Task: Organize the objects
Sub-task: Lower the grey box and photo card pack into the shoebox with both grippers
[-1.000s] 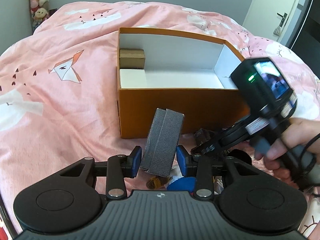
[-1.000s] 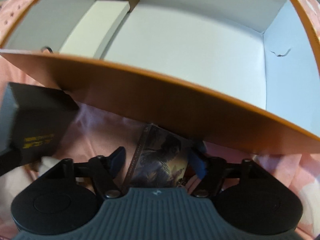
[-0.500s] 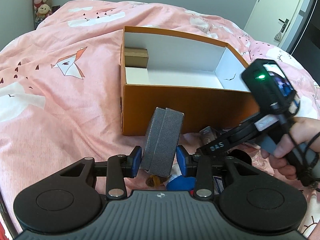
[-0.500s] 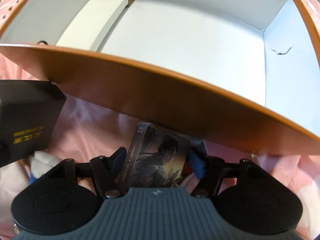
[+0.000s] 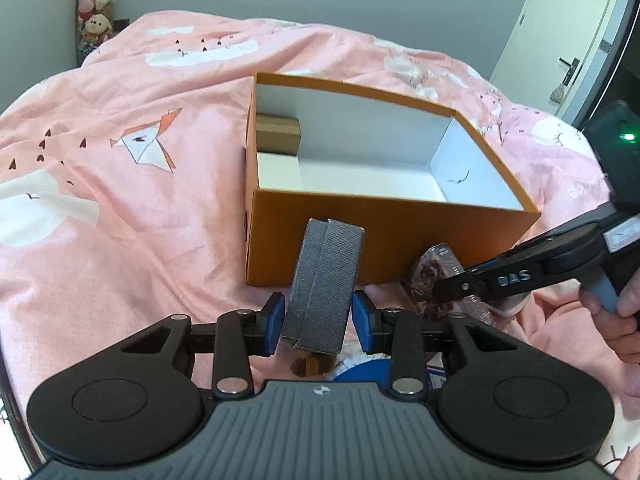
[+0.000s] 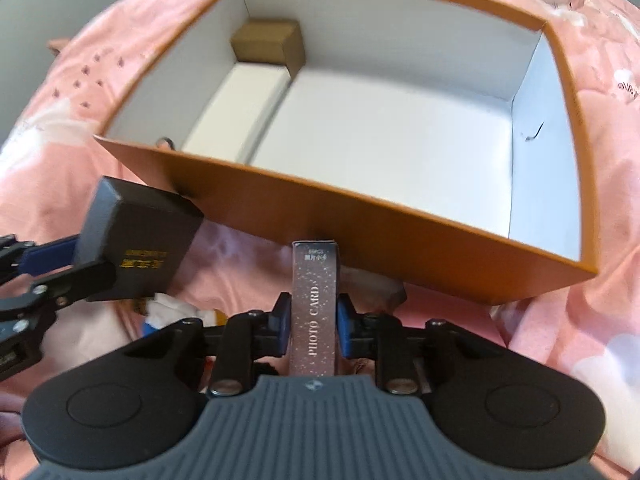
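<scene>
Left tongs clamped on grey case; right tongs pinched photo-card box. Both short of orange box ahead. Probably light, stiff cardboard; gripped across narrow sides.

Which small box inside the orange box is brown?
The brown cardboard box in the far left corner; the other, a white box, lies just in front of it.

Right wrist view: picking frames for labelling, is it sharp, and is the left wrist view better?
Right wrist view: orange box rim smeared by motion, photo card box print readable. Left wrist view: sharper, edges fisheye-bent, right gripper slightly blurred.
</scene>
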The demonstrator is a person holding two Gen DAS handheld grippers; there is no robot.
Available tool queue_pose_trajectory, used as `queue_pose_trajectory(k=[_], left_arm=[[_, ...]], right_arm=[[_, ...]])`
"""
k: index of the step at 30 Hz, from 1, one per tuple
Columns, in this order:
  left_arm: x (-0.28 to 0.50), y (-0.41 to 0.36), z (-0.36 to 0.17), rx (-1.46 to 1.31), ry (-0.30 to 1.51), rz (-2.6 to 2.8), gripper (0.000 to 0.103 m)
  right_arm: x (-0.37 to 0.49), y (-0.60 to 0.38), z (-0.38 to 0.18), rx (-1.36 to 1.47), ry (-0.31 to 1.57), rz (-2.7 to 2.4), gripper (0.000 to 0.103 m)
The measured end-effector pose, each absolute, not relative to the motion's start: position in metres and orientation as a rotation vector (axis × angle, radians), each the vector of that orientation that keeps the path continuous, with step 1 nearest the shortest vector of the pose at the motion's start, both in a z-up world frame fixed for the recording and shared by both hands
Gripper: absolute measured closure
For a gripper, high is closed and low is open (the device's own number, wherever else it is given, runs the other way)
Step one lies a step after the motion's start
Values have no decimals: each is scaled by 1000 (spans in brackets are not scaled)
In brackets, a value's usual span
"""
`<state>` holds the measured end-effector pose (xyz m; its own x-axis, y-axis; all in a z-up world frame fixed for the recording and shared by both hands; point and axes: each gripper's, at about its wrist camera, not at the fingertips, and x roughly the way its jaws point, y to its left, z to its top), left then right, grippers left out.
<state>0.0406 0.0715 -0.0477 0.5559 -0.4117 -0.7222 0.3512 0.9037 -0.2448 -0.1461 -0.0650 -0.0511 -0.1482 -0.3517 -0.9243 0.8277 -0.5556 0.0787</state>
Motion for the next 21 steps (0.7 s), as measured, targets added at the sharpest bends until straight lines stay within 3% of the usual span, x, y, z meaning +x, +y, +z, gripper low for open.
queue_pose_trajectory(k=[21], left_arm=[[27,71,9,-100,738,-497,65]], right_arm=[[-134,-46,31,1020,402,-1738,80]])
